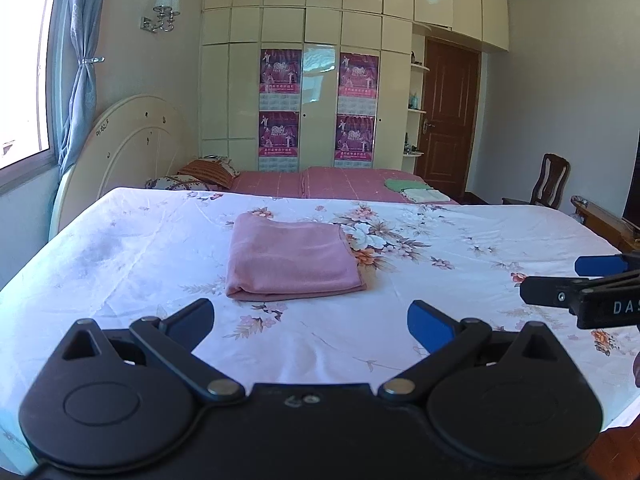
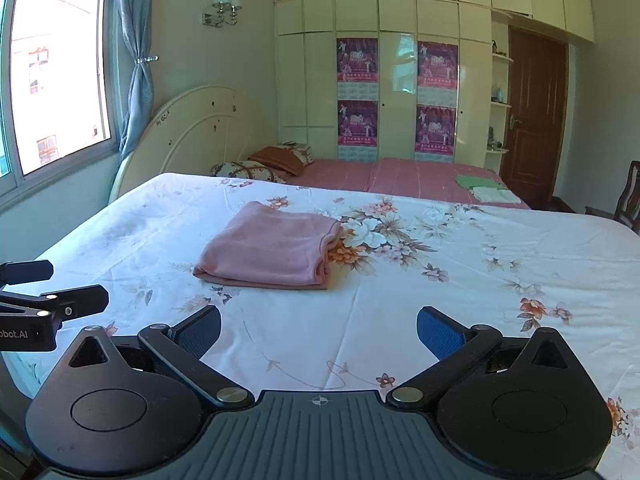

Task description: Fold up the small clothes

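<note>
Here, cloth: one pink garment (image 1: 294, 258), soft and fleecy-looking, folded into a thick rounded rectangle with layered edges showing at its near right corner.
Where it lies: flat on the white floral sheet (image 1: 460, 320), towards the middle of the covered surface, just left of the large printed blossom cluster.
Left gripper (image 1: 311, 318): black arms, blue-padded fingers spread wide, nothing between them, short of the garment's near edge.
Right gripper (image 2: 319, 326): same build, fingers also spread wide and empty, apart from the garment.
In the way: nothing lies between either gripper and the garment; each gripper's tips show at the edge of the other's view.
Beyond: pink striped bedding (image 1: 340, 184) carrying two folded pieces, one green (image 1: 404, 184), one pale (image 1: 426, 195); two pillows (image 1: 200, 176) by the rounded cream headboard (image 1: 132, 140).
Further off: glossy cream wardrobe (image 1: 320, 20) with four purple posters (image 1: 280, 72), brown door (image 1: 450, 116), wooden chair (image 1: 550, 180), window (image 2: 56, 76) with blue curtain (image 2: 136, 60).
</note>
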`<state>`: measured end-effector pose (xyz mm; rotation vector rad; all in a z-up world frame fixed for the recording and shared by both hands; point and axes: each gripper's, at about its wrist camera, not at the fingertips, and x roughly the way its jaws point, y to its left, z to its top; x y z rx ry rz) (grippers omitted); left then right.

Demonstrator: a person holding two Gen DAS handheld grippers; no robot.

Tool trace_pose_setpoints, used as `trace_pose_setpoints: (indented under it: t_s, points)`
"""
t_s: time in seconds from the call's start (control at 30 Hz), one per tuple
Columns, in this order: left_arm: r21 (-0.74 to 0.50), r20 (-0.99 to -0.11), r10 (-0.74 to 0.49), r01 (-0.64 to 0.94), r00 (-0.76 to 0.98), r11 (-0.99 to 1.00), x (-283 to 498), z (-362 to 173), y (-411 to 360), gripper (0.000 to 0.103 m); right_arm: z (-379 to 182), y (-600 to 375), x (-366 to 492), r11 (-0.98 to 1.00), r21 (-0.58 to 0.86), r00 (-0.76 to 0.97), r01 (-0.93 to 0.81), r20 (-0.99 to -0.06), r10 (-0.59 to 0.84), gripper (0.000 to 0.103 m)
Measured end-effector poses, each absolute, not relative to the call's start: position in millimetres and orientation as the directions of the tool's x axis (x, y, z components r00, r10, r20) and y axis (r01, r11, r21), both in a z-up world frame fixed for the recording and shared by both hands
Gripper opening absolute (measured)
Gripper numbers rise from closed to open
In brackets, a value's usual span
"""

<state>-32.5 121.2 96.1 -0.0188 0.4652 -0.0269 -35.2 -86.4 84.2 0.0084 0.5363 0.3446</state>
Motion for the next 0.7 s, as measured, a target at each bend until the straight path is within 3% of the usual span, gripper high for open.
trace_pose_setpoints:
  t_s: [0.7]
  points:
    - [-0.012,-0.401,-0.035,0.033,0.916,0.999,-53,108,122,0.103,100,-76,-63,0.938,0.09,0.825,-0.336,-0.452,0.339,0.103]
